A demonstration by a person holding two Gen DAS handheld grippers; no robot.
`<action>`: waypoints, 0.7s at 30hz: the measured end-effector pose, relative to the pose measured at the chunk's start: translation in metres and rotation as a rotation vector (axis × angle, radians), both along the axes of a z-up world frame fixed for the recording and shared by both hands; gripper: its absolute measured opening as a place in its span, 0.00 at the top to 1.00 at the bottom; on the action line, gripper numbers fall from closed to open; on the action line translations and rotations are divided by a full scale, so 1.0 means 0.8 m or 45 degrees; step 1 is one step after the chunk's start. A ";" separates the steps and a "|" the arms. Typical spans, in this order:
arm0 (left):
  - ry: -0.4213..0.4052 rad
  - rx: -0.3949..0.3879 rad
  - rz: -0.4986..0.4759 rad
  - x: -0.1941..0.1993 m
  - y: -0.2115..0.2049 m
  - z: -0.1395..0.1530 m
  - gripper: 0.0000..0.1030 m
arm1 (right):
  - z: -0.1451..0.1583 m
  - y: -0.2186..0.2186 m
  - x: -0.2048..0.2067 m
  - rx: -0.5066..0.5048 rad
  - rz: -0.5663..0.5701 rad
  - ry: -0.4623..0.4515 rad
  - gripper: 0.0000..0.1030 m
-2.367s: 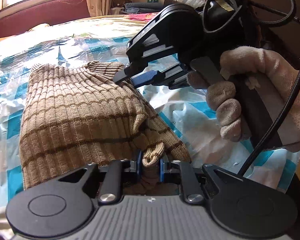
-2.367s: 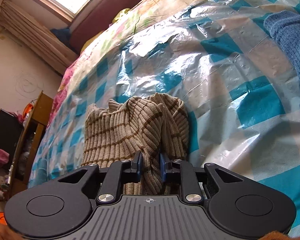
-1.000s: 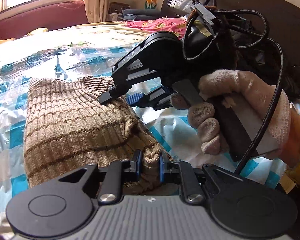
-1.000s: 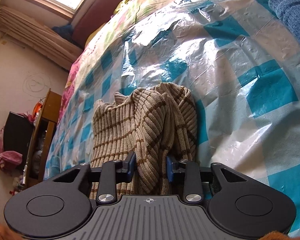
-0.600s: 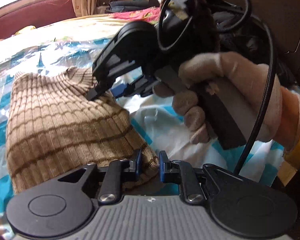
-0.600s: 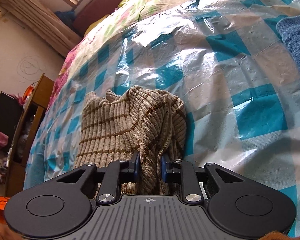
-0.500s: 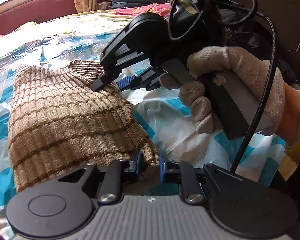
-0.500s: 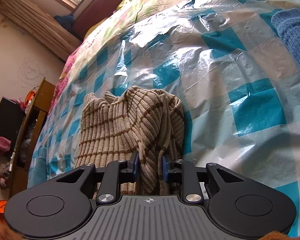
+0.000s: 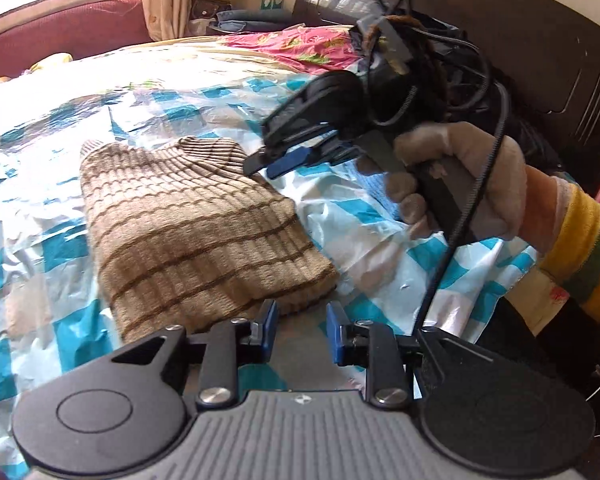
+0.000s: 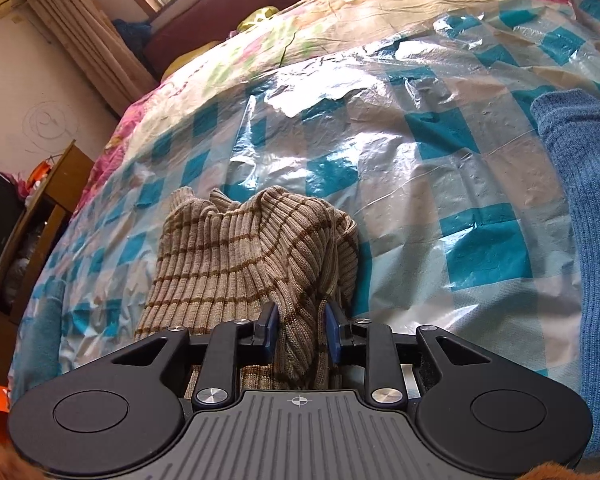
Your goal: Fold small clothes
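a wide bed fills both views, and over it lies a crinkled glossy plastic sheet [image 9: 384, 240] checked in teal and white. at the bed's far side, in the left wrist view, run a dark red padded headboard [image 9: 60, 36] under a bright window and, to the right, a dark wooden panel [image 9: 540, 48].

on the sheet lies the folded beige ribbed knit sweater with thin brown stripes [image 9: 196, 236], a flat rectangular bundle near the sheet's near edge. in the right wrist view a blue knit garment [image 10: 588, 240] lies on the sheet to the right, well apart from the sweater.

a gloved hand [image 9: 460, 184] with a yellow and green striped cuff grips the handle of the right gripper [image 9: 260, 166], whose tips sit at the far right corner of the sweater. in its own view the right gripper [image 10: 300, 332] has its blue pads pressed on a raised ridge of the sweater's knit, which bunches up between them.

the left gripper [image 9: 302, 332] sits just off the sweater's near edge. its jaws have just been opening; they stand apart with only bare sheet between them, and the left blue pad [image 9: 269, 328] sits just in front of the fabric's edge.
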State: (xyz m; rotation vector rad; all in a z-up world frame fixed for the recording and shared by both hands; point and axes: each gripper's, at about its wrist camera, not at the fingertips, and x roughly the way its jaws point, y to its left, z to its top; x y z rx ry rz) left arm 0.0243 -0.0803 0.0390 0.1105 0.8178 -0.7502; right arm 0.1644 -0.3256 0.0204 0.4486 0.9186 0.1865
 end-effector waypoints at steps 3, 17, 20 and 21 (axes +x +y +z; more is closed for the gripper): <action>-0.033 -0.011 0.084 0.013 0.024 0.006 0.70 | 0.020 0.008 -0.021 -0.111 -0.001 -0.070 0.74; 0.033 0.057 0.242 0.075 0.038 -0.052 0.69 | -0.018 0.040 -0.060 -0.176 0.159 0.004 0.81; 0.054 0.066 0.243 0.076 0.042 -0.062 0.69 | -0.024 0.038 -0.064 -0.204 0.161 -0.002 0.83; 0.054 0.067 0.241 0.076 0.042 -0.060 0.69 | -0.024 0.040 -0.066 -0.231 0.172 -0.008 0.83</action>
